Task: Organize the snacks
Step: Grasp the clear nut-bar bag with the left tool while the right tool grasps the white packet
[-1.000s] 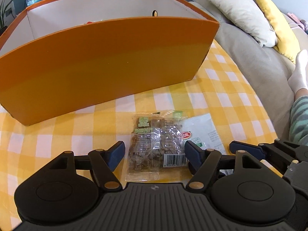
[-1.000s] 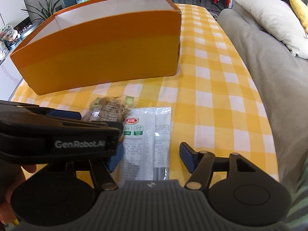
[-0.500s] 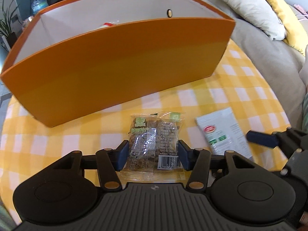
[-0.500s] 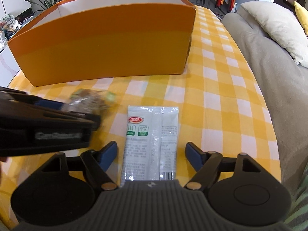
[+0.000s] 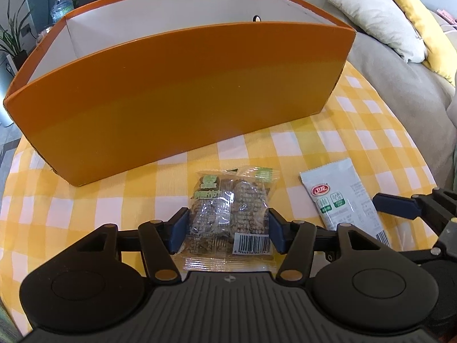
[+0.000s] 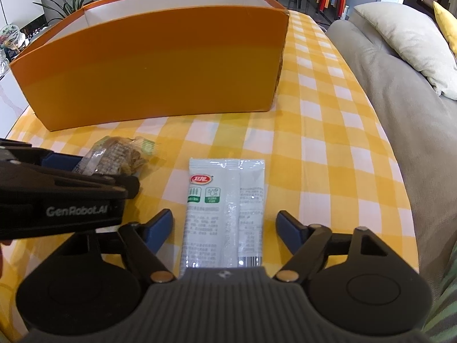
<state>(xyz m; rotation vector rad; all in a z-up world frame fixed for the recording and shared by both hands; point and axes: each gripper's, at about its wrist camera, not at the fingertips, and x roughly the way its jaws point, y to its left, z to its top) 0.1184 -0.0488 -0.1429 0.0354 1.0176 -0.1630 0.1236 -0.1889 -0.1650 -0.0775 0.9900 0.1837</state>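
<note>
Yellow-and-white checked cloth point(image 5: 328, 154) covers the tabletop, and a grey sofa point(image 6: 400, 108) with a cream cushion point(image 6: 405, 37) runs along the right side of both views. Across the upper half of each frame stands a long orange box point(image 5: 177, 91) with a pale inside; what lies in it cannot be made out from here.

Lower centre of the left wrist view, the left gripper point(image 5: 225, 228) has its blue pads on either side of a clear packet of brown snack pieces point(image 5: 228, 214). The jaws have just been moving — closing in, then easing a little wider — and the pads sit right at the packet's edges, pressing its sides. The packet's barcode end points toward the camera; in the right wrist view the same packet point(image 6: 120, 157) shows at middle left, its far end jutting out past the black body of the left gripper.

Just to the right of it lies a white sachet point(image 5: 340, 197) with a red logo and green marks, flat on the cloth. In the right wrist view this sachet point(image 6: 225, 208) lies lengthwise between the pads of the right gripper point(image 6: 225, 228) — its jaws have just narrowed slightly after widening, yet they stand open, with checked cloth visible on both sides between pads and sachet. One blue pad of the right gripper reaches into the left wrist view at middle right.
</note>
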